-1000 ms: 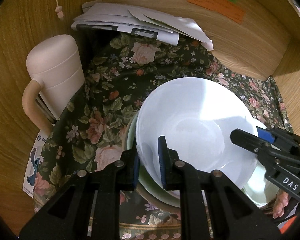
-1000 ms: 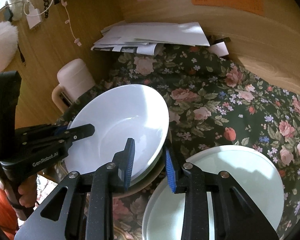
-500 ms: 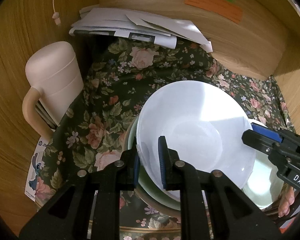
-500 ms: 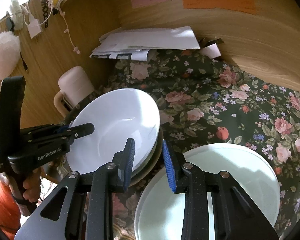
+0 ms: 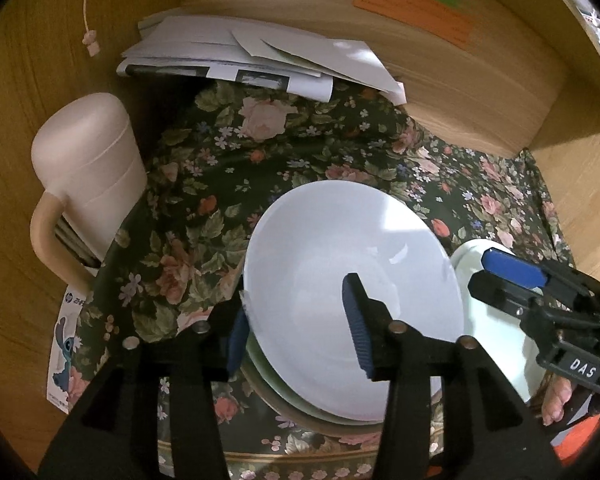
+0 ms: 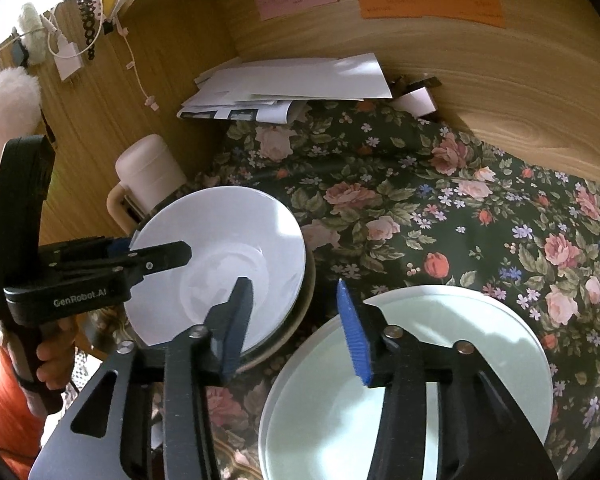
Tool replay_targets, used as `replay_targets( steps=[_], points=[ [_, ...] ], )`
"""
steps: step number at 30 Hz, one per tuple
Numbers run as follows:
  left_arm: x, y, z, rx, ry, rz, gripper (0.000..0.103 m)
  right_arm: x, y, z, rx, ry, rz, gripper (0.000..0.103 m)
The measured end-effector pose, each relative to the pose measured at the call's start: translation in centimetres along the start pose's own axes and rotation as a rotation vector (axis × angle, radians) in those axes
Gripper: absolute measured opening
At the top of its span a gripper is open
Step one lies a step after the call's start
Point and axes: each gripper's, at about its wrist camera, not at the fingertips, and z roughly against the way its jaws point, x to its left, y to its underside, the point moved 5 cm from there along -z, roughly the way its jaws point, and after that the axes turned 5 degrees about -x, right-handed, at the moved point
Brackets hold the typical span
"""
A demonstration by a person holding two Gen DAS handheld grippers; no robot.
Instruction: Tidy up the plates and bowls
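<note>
Left wrist view: the left tongs (image 5: 296, 322) have just been opening and now stand parted astride the near rim of the white bowl (image 5: 352, 276), one pad outside the rim, the other over the bowl's inside, neither pressing on it. The bowl sits on top of a stack of dishes on the floral cloth (image 5: 228, 184) covering the table. In the right wrist view the right tongs (image 6: 296, 322) have likewise just been opening; nothing is between them, and they hang over the gap between that stack and the pale green plate (image 6: 452, 360) beside it.
</note>
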Motion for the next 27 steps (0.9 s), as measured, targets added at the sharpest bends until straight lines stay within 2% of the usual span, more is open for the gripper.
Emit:
replay_targets(
  steps=[3, 5, 7, 9, 16, 20, 27],
  points=[
    [0.1, -0.4, 0.4, -0.012, -0.021, -0.005, 0.05, 0.1, 0.0, -0.1, -0.007, -0.002, 0.009, 0.045],
    [0.1, -1.0, 1.4, -0.075, -0.061, -0.026, 0.06, 0.1, -0.1, -0.1, -0.008, -0.003, 0.015, 0.047],
    [0.1, -1.5, 2.7, -0.128, -0.079, -0.044, 0.064, 0.1, -0.2, -0.1, -0.01, -0.003, 0.019, 0.048],
    [0.2, -1.7, 3.1, -0.135, -0.083, -0.047, 0.067, 0.1, -0.3, -0.2, -0.01, -0.003, 0.021, 0.049],
    [2.4, 0.4, 1.6, -0.043, -0.089, 0.006, 0.068, 0.3, -0.4, -1.2, 0.022, -0.012, 0.039, 0.052],
    [2.6, 2.2, 0.7, 0.005, -0.051, 0.022, 0.068, 0.4, -0.1, -2.3, 0.062, -0.018, 0.051, 0.052],
    [2.6, 3.7, 0.0, 0.04, -0.003, 0.041, 0.069, 0.5, 0.6, -4.3, 0.137, -0.018, 0.065, 0.052]
  ],
)
